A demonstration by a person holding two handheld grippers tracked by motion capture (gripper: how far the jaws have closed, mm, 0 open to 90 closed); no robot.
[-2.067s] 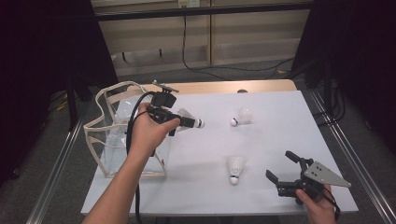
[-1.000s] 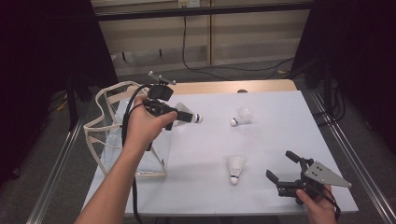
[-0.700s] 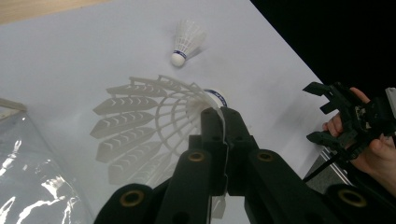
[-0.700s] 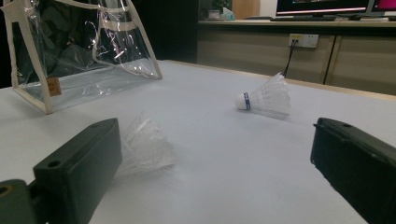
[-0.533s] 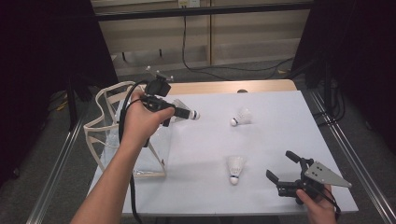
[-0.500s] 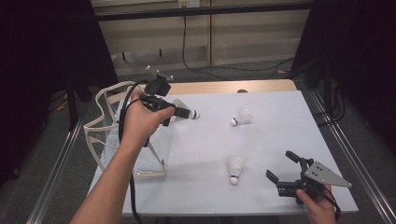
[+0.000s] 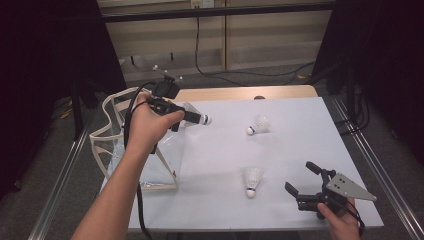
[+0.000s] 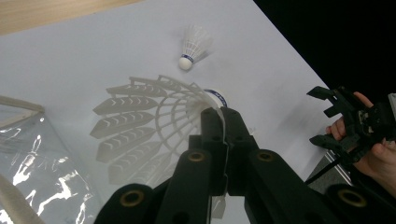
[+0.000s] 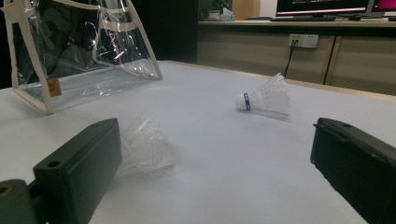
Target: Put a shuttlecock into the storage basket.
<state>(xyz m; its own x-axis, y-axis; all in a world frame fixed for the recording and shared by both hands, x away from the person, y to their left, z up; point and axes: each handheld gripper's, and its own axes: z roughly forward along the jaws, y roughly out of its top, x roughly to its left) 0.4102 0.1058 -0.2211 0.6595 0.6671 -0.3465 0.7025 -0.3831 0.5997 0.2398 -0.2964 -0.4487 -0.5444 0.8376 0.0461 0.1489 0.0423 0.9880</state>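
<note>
now, held shuttlecock [image 8: 154, 126]: cork toward frame right, feathers toward left, axis about level
left gripper [image 7: 197, 118]: clamped on its skirt
right gripper [image 7: 304, 178]: jaws apart

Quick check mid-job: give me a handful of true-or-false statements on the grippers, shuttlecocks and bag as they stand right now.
1. The left gripper is shut on a shuttlecock. True.
2. The right gripper holds a shuttlecock. False: its jaws are open with nothing between them.
3. Two shuttlecocks lie on the table. True: the far shuttlecock and the near shuttlecock.
4. The bag is opaque black. False: it is clear plastic with cream trim.
5. The bag stands at the table's right edge. False: it stands at the left edge in the high view.
</note>
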